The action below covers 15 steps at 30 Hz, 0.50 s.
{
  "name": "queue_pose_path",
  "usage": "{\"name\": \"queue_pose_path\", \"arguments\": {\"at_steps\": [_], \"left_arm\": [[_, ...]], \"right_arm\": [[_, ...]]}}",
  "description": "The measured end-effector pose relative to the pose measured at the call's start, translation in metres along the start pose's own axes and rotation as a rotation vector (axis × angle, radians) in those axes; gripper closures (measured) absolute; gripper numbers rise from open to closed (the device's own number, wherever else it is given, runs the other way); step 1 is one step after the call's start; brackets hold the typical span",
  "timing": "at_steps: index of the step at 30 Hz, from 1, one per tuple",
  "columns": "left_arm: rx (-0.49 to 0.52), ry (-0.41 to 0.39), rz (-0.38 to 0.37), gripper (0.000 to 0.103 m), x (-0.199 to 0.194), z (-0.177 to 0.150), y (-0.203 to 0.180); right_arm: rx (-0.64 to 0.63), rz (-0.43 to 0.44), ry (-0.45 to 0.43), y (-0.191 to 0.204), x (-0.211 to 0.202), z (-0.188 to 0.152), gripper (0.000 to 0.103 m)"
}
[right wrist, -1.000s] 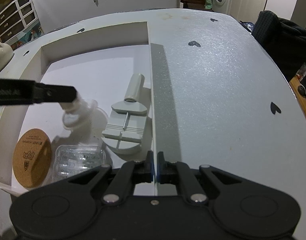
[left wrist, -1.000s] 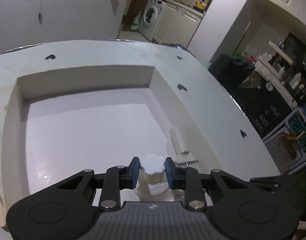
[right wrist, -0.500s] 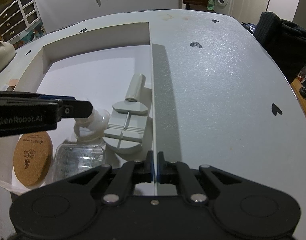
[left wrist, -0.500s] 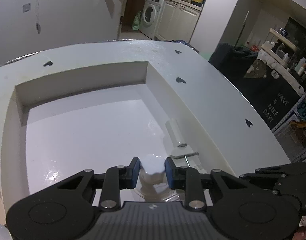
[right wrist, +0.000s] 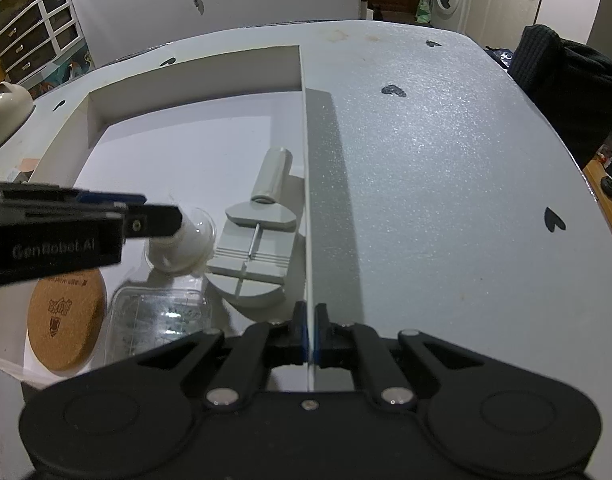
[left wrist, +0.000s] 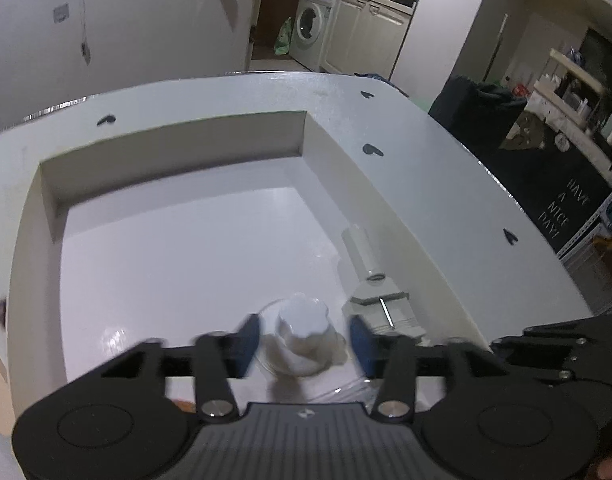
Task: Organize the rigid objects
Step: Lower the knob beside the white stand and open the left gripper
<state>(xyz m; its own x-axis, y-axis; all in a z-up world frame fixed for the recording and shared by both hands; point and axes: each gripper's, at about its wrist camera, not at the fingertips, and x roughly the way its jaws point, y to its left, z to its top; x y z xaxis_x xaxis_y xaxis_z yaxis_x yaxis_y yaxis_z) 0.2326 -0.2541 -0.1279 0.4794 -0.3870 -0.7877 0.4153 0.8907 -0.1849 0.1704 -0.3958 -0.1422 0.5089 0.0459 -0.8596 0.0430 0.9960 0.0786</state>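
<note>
In the left wrist view we find the left claw (left wrist: 303, 338) at the bottom centre, its jaws parted and just having been opening; the small white-capped bottle (left wrist: 301, 336) stands between the blue pads (left wrist: 247, 338), clear of both. The pads are blurred. The bottle rests upright on the floor of the white tray (left wrist: 177, 248).

In the right wrist view the right claw (right wrist: 310, 334) sits at the lower centre, pinched narrow on the thin right wall of the tray (right wrist: 306, 184). Left of it, near the lower left of the frame, lie a clear plastic box (right wrist: 159, 320) and a round cork coaster (right wrist: 65, 320), side by side on the tray floor. Just beyond the box stands the bottle (right wrist: 185, 248), and just beside it on the right lies a grey tool with a cylindrical handle (right wrist: 253, 240), close along the right wall. The tray sits on the grey counter (right wrist: 446, 200), which fills the right half of the frame.
</note>
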Motion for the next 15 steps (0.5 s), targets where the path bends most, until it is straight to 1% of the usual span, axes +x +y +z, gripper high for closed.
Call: {"name": "queue_pose_path", "arguments": {"at_steps": [4, 6, 8, 10, 12, 15], "left_arm": [[-0.029, -0.003, -0.007, 0.030, -0.006, -0.003, 0.001], [-0.040, -0.011, -0.008, 0.026, -0.010, -0.003, 0.001], [-0.055, -0.023, -0.015, 0.021, -0.016, -0.003, 0.002], [-0.066, -0.034, -0.022, 0.012, -0.024, -0.003, 0.003], [-0.071, -0.056, -0.026, 0.006, -0.036, -0.003, 0.002], [-0.066, -0.085, -0.029, 0.001, -0.054, -0.003, 0.002]], "right_arm": [[0.000, -0.001, 0.000, 0.000, 0.000, 0.000, 0.099], [-0.001, -0.001, -0.001, 0.000, 0.000, 0.000, 0.099], [-0.001, 0.000, 0.000, 0.000, 0.000, 0.000, 0.099], [-0.004, 0.001, -0.002, 0.000, 0.000, 0.000, 0.099], [-0.007, 0.001, -0.003, 0.001, 0.000, 0.000, 0.099], [-0.011, 0.000, -0.005, 0.001, 0.000, -0.001, 0.099]]}}
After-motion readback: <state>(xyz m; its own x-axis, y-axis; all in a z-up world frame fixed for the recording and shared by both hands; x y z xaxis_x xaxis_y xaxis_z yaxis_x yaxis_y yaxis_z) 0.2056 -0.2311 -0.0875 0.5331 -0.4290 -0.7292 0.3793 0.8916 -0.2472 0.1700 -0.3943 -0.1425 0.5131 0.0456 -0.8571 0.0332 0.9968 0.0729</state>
